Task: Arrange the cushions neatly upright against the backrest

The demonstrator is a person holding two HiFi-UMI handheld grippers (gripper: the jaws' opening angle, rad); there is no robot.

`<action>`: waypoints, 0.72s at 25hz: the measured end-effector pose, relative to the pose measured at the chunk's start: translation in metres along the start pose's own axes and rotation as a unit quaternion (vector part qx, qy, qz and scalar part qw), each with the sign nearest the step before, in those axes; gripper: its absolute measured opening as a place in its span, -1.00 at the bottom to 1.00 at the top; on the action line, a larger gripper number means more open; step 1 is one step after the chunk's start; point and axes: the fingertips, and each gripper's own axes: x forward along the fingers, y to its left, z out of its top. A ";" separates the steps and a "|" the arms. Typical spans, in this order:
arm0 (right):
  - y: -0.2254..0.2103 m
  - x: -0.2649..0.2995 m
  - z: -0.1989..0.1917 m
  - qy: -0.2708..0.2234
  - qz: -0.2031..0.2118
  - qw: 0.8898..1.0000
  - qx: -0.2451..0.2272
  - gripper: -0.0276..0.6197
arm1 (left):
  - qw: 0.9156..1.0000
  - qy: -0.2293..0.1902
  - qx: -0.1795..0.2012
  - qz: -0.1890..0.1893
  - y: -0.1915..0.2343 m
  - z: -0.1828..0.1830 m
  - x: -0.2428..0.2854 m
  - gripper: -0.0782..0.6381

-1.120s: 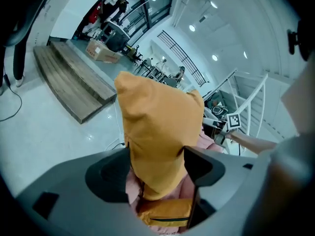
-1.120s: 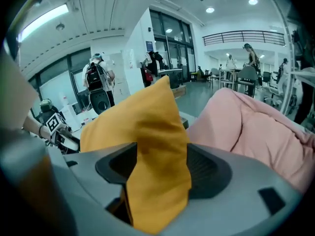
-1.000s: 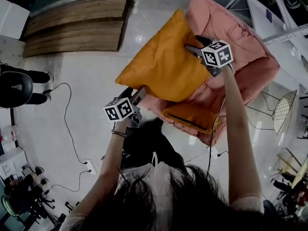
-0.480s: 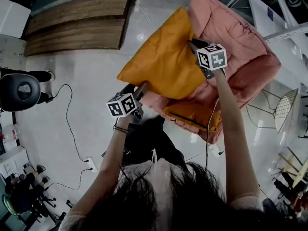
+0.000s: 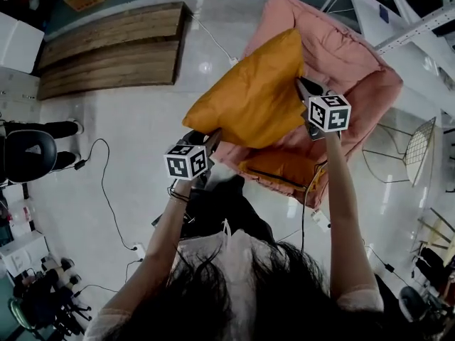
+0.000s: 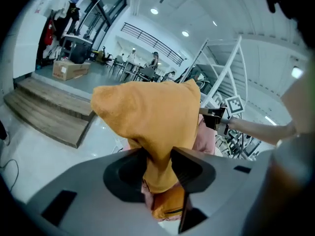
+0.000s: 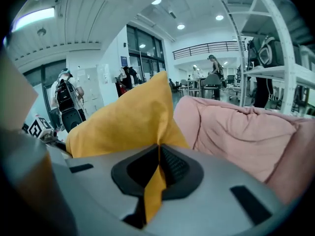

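Head view, cushion (image 5: 252,98): orange, lifted clear of the pink chair (image 5: 355,77) and slung between the two grippers, one corner up toward the backrest.
Head view, second cushion (image 5: 281,168): lies flat on the seat, under the lifted one.
Head view, left gripper (image 5: 211,137): at the cushion's near lower corner, out over the floor (image 5: 142,119).
Head view, right gripper (image 5: 304,89): at the cushion's far edge, over the seat.

Left gripper view, jaws: closing on a bunched corner of the cushion (image 6: 147,122), with the fabric filling the gap between them, so this looks like a grip.
Left gripper view, beyond: the right gripper (image 6: 212,117) at the opposite edge, with the chair and second cushion (image 6: 167,208) below.

Right gripper view, jaws: pinched nearly together on a thin fold of the cushion's edge (image 7: 156,181). Only cloth is caught, no stuffing.
Right gripper view, beyond: the cushion's bulk (image 7: 128,122) hangs left, and the backrest (image 7: 236,132) is just to the right.

Risk, slip: the thin fold in the right gripper could pull free under the cushion's weight, which would drop that side onto the seat.
Risk, left corner: the grip is not yet settled. A swing toward the backrest now could shed it, and that corner hangs over the floor.
Risk, placing: the second cushion takes up the seat, so the lifted one may land on it and lean or topple instead of standing upright.
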 end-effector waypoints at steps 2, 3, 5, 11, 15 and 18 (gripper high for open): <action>-0.008 -0.021 0.000 -0.015 -0.014 1.000 0.010 -0.82 | 1.000 -0.005 0.029 -0.003 -0.011 0.011 0.000 -0.32; -0.011 -0.031 -0.001 -0.022 -0.021 0.999 0.013 -0.82 | 0.999 -0.008 0.044 -0.004 -0.016 0.017 0.000 -0.32; -0.019 -0.053 0.000 -0.038 -0.036 0.998 0.020 -0.82 | 0.997 -0.016 0.075 -0.010 -0.028 0.033 0.000 -0.32; -0.040 -0.120 -0.004 -0.084 -0.087 0.992 0.049 -0.82 | 0.985 -0.046 0.165 -0.033 -0.070 0.089 0.007 -0.34; -0.050 -0.153 -0.021 -0.093 -0.114 0.987 0.069 -0.82 | 0.973 -0.040 0.220 -0.048 -0.095 0.108 0.018 -0.34; -0.056 -0.176 -0.036 -0.096 -0.137 0.982 0.082 -0.82 | 0.966 -0.029 0.248 -0.064 -0.113 0.111 0.028 -0.35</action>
